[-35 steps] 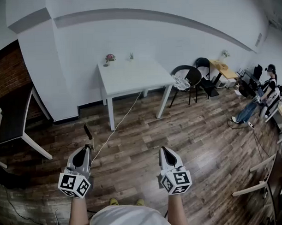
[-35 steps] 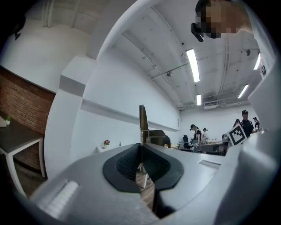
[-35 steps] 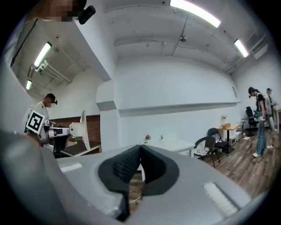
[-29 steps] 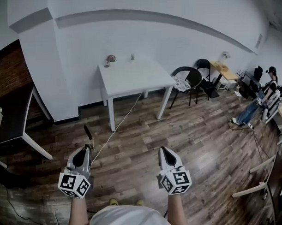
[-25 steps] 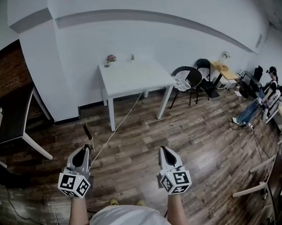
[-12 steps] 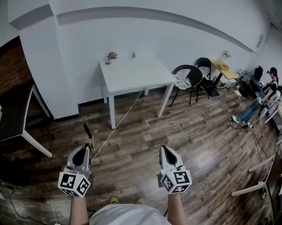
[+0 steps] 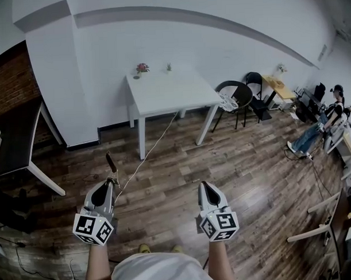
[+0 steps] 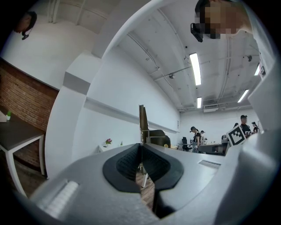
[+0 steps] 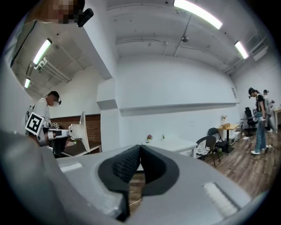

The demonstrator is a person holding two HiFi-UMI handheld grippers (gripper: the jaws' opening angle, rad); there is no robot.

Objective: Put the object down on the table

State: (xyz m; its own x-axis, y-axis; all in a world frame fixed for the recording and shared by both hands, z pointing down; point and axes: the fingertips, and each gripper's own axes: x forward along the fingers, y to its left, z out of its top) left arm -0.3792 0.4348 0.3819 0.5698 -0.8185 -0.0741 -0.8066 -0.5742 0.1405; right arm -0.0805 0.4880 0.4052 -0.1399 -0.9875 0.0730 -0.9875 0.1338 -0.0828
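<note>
The left claw [image 7: 110, 182] is clamped shut on a slim dark-tipped tool [image 7: 110, 163], whose long axis runs straight out past the jaw tips. It points toward the white tabletop [image 7: 174, 95], which is well ahead across the wooden floor [image 7: 251, 162]. The right claw [image 7: 204, 185] is closed on nothing, so only 1 arm needs to reach forward.

You are standing on a dark wooden floor [image 7: 251, 162] that is spreading out ahead of both grippers. Well ahead of your left gripper [image 7: 110, 182] a white table [image 7: 168, 92] is standing against the white wall [image 7: 218, 46], carrying a small pot of flowers [image 7: 142, 68] at its far corner. A brick wall [image 7: 10, 85] and a dark table [image 7: 20, 142] are lying off to that gripper's left. Ahead and right of your right gripper [image 7: 204, 186], black chairs [image 7: 236, 94] are sitting beside a small wooden table [image 7: 277, 84]. Strip lights [image 8: 194, 68] are glowing overhead
</note>
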